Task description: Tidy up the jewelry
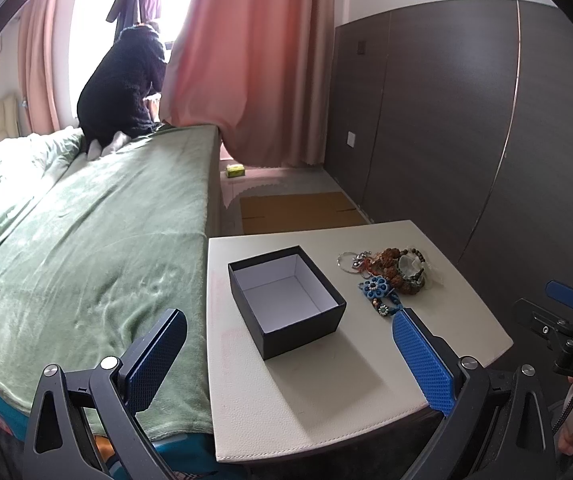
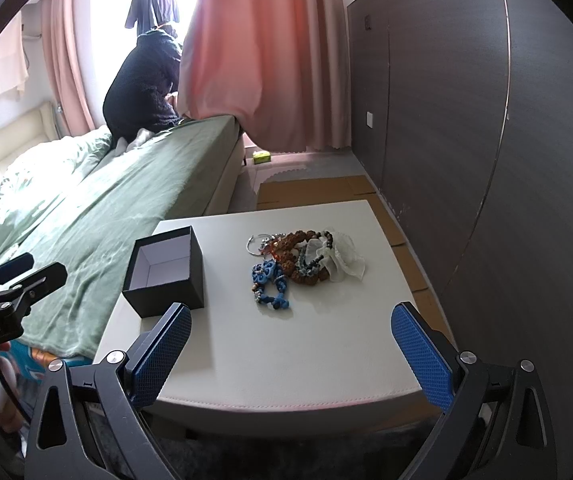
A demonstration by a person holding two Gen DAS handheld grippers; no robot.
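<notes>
An open black box with a white, empty inside stands on the white table; it also shows in the right wrist view. A pile of jewelry lies to its right: brown bead bracelets, a blue flower piece, a silver ring bangle and a white scrunchie. My left gripper is open and empty, held near the table's front edge before the box. My right gripper is open and empty, above the table's front, short of the jewelry.
A bed with a green blanket abuts the table's left side. A dark wardrobe wall runs along the right. A person in black kneels on the bed's far end by pink curtains. Cardboard lies on the floor beyond the table.
</notes>
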